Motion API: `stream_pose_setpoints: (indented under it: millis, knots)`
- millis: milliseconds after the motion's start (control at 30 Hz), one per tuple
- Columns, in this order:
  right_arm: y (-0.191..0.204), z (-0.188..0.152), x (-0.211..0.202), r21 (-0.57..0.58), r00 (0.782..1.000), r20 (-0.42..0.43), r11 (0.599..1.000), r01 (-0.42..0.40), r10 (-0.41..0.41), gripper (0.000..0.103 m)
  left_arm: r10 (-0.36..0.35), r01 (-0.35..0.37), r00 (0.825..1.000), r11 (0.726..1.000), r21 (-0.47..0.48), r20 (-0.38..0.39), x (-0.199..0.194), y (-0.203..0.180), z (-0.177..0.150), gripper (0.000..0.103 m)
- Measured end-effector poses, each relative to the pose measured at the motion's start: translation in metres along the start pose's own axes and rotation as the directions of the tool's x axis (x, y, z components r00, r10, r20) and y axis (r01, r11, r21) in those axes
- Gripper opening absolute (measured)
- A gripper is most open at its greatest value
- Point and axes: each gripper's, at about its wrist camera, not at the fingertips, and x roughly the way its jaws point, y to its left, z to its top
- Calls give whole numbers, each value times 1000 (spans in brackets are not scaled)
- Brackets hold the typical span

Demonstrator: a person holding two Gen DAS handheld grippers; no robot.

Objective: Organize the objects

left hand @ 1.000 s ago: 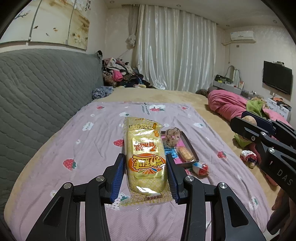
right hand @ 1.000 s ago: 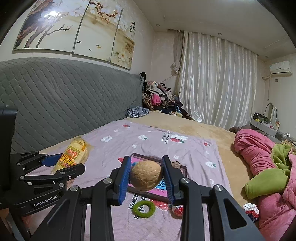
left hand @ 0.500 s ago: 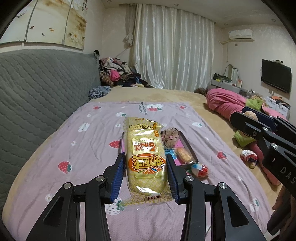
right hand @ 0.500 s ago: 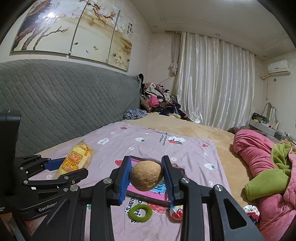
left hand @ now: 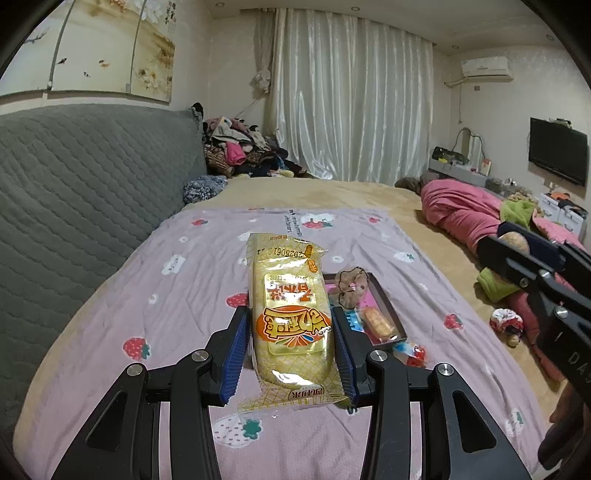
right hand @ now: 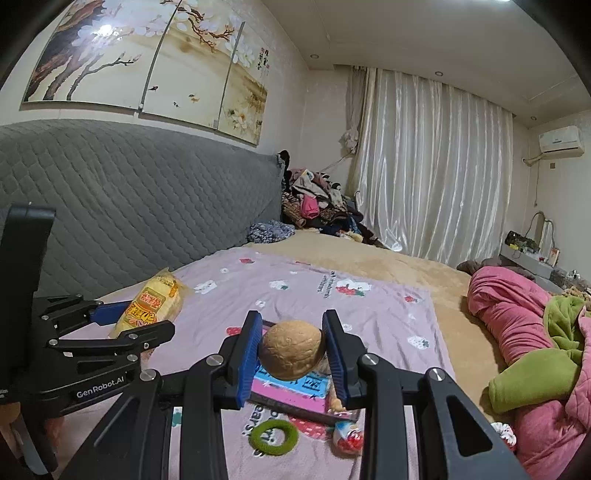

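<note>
- Our left gripper (left hand: 291, 349) clamps the yellow snack packet (left hand: 290, 321), hiding the tray's (left hand: 388, 306) near-left corner.
- Our right gripper (right hand: 291, 354) clamps a brown ball (right hand: 291, 354) above the tray; open blanket (left hand: 155, 295) lies left.

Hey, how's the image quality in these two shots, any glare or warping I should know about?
Left wrist view: fisheye bends the room edges, corners black, snack packet sharp with a little sheen. Right wrist view: same warping, a lamp's glare spot on the wall painting, brown ball in focus.
</note>
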Motion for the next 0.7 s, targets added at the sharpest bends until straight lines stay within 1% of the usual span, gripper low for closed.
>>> stream_pose_setpoints:
  millis: [133, 333, 700]
  knots:
    - [-8, 4, 7, 7, 1000, -3, 1000, 5, -5, 35, -10, 10, 1000, 1000, -1, -2, 12, -1, 9, 45]
    - [-13, 7, 22, -16, 1000, -8, 1000, 17, -17, 35, -12, 12, 1000, 1000, 6, -6, 30, -7, 18, 45]
    - [-20, 10, 47, -32, 999, -27, 999, 21, -22, 35, -13, 14, 999, 1000, 20, -34, 60, -8, 23, 45]
